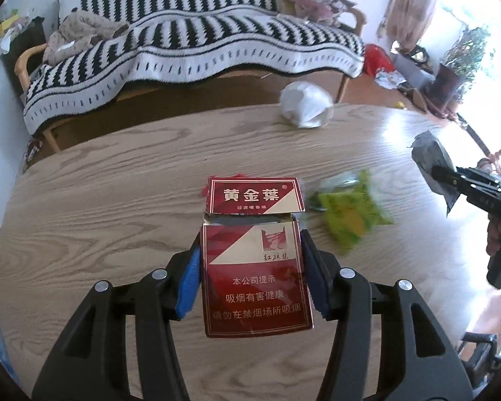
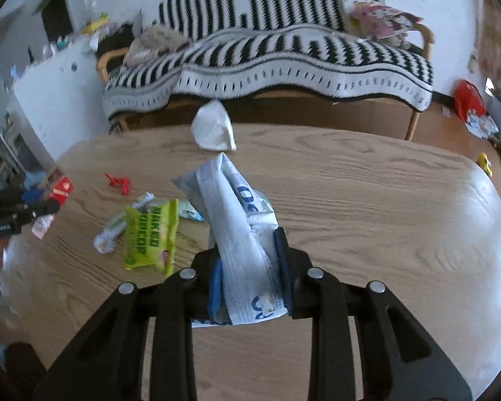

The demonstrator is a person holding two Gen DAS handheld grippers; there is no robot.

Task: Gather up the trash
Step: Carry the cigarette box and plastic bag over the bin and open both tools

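Note:
My left gripper [image 1: 250, 250] is shut on a red cigarette pack [image 1: 255, 267] with its lid flipped open, held above the wooden table [image 1: 117, 200]. My right gripper [image 2: 248, 250] is shut on a crumpled white and blue wrapper [image 2: 240, 234], also lifted off the table. From the left wrist view the right gripper [image 1: 441, 170] shows at the right edge with that wrapper [image 1: 432, 163]. From the right wrist view the left gripper [image 2: 46, 207] shows at the left edge with the red pack [image 2: 60, 188]. A green snack bag [image 2: 150, 237] lies on the table between them.
A white crumpled bag [image 2: 213, 128] sits at the table's far edge. A small red scrap [image 2: 118, 182] and a pale wrapper [image 2: 117, 227] lie near the green bag [image 1: 350, 214]. Behind the table [image 2: 384, 200] stands a bench with a striped blanket [image 1: 197, 40].

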